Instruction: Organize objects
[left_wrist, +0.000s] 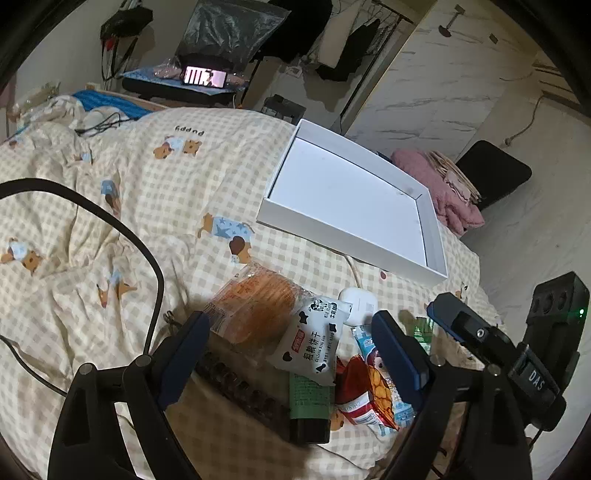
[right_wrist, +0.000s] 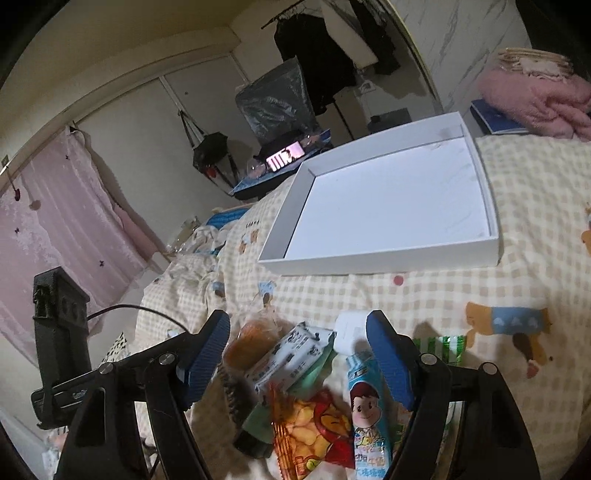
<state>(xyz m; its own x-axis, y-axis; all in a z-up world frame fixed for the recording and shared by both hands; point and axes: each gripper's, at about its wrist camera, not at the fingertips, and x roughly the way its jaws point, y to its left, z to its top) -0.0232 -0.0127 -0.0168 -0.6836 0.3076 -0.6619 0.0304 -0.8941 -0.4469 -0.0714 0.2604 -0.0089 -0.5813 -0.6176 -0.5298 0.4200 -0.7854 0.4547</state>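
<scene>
Both the left gripper (left_wrist: 291, 354) and right gripper (right_wrist: 299, 354) stand wide open, holding nothing, over snack packets at lower centre, a cow-print pouch (left_wrist: 314, 339) reading "MILK", on a "puppy"-printed checked bedspread (left_wrist: 147, 177) beside a white tray (left_wrist: 280, 218).

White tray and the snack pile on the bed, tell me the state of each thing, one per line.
White tray: empty, flat on the bed.
Bread packet: sealed, in the pile.
Cow-print biscuit packet: sealed, lying on top of the green tube.
Green tube: capped, lying down.
Red snack bag: sealed, lying flat.
White earbud case: shut.
Phone: screen lit.
Left gripper: fingers open, holding nothing.
Right gripper: fingers open, holding nothing.
</scene>
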